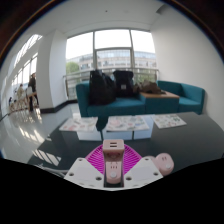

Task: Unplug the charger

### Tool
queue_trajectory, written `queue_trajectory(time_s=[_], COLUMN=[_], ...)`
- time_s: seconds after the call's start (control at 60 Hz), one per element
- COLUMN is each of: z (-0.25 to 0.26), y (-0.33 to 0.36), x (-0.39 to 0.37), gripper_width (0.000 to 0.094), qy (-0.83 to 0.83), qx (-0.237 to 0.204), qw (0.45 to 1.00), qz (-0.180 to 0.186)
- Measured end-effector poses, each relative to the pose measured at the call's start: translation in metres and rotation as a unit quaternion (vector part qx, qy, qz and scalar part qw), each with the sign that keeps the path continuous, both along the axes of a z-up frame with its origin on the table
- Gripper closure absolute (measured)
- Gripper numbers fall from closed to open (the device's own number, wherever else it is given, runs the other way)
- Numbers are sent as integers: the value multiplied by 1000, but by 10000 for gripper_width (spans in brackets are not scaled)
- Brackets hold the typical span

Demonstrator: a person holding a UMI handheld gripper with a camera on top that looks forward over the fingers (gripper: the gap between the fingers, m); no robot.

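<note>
A pale pink charger (113, 160) stands upright between my two fingers, its top face with two small slots turned toward the room. My gripper (113, 170) is shut on the charger. The white fingers (88, 170) press on its sides, and the magenta pads (99, 156) fan out behind it. No socket or cable shows. What lies under the charger is hidden by the fingers.
A small pinkish round thing (163, 163) sits just right of the right finger. Beyond lies a dark glossy table (50, 140) with printed sheets (128, 124) spread on it. Behind are a blue sofa (140, 100) with dark bags, large windows, and a person (32, 88) at the far left.
</note>
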State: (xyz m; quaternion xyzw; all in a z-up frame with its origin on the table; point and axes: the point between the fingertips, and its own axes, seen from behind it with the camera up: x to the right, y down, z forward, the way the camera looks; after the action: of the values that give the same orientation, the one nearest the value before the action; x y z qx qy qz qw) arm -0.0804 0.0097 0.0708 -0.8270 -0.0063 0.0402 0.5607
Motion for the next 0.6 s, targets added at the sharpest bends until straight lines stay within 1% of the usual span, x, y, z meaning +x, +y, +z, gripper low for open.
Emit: queue_trajectory(time_s=[0.033,0.083,0.1,0.133,0.15,0.183,0.217,0.267,0.317,0.35,0.367,0.483,0.5,0.6], z=[67,176,212,254,268,280,291,275,242,198,197,109,81,38], y=[2,-1,3,-3,-5,-7,-14,-9,-7,-11,-12,-19,-16,-20], x=[11,37,49,59,68,87,114,145,173,188,202,245,236,273], gripper_width=[752,752,754,755,753,753,752,753,753,752,752,751,752,751], qy=[6,-7,-6,-9,-9,-10,-7,-3,-8,-18,-21,-24,-25,-25], qx=[73,179,202,237,246,252,249,226,195,168,153,66,61,15], qw=[997,984,979,971,969,967,967,972,978,982,984,992,992,994], qz=[2,-15,-16,-24,-28,-35,-45,-62,-76,-85,-87,-103,-108,-109])
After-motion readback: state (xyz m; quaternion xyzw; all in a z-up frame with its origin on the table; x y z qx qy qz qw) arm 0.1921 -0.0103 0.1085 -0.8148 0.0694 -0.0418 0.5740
